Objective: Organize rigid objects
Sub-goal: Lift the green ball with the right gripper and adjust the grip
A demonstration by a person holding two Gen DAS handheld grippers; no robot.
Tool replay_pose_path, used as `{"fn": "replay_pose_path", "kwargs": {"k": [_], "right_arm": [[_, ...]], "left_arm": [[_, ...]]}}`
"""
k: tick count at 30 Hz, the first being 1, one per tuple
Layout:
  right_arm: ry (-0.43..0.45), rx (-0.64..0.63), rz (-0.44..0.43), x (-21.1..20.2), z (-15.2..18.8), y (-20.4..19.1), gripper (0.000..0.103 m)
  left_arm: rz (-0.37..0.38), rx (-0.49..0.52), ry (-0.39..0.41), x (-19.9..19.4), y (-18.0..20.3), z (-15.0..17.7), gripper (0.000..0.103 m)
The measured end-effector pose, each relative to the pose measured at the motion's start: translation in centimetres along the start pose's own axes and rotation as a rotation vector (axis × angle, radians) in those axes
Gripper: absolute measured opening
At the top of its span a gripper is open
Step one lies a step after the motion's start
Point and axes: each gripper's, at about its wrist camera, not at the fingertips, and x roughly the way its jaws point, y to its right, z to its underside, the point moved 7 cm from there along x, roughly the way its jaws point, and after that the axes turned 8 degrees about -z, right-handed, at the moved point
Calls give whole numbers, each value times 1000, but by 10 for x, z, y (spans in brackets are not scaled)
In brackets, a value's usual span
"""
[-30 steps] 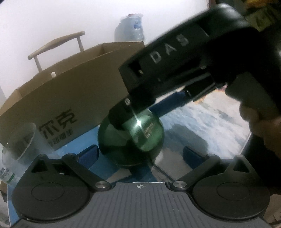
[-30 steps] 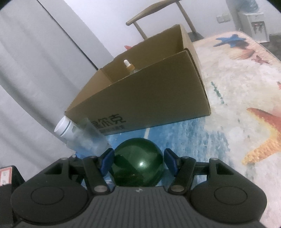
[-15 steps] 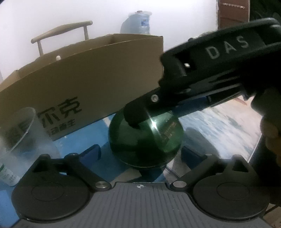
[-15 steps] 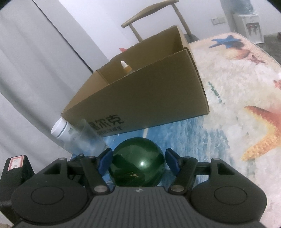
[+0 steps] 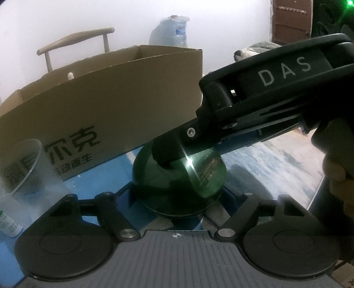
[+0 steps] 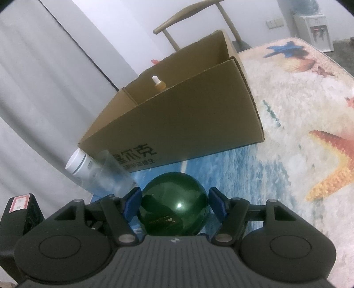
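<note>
A dark green glass ball (image 5: 203,177) (image 6: 174,206) sits low on the blue sea-print mat, just in front of an open cardboard box (image 5: 110,110) (image 6: 188,115). My left gripper (image 5: 178,195) has the ball between its jaws, which are closing. Its blue pads reach the ball's two sides. From the right, my right gripper (image 6: 174,199) straddles the same ball with both blue pads against it. One of its black fingers (image 5: 168,152) lies across the ball's top in the left wrist view.
A clear plastic cup (image 5: 26,172) (image 6: 110,175) and a white bottle (image 6: 77,164) stand left of the ball, by the box's corner. A small dropper bottle (image 6: 158,84) is inside the box. Behind it stands a wooden chair (image 6: 188,20). A hand (image 5: 338,168) holds the right gripper.
The left gripper's fingers have drawn in from wide apart to the ball's sides, and the ball looks nearer in its view. The right wrist view is almost unchanged.
</note>
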Motion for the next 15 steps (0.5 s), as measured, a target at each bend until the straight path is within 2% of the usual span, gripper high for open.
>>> {"fn": "replay_pose_path", "kwargs": {"k": [15], "right_arm": [[5,-16,1,3,3,-2,74]], "left_arm": [[-3,-9,-6,-1,0,-1,80]]}}
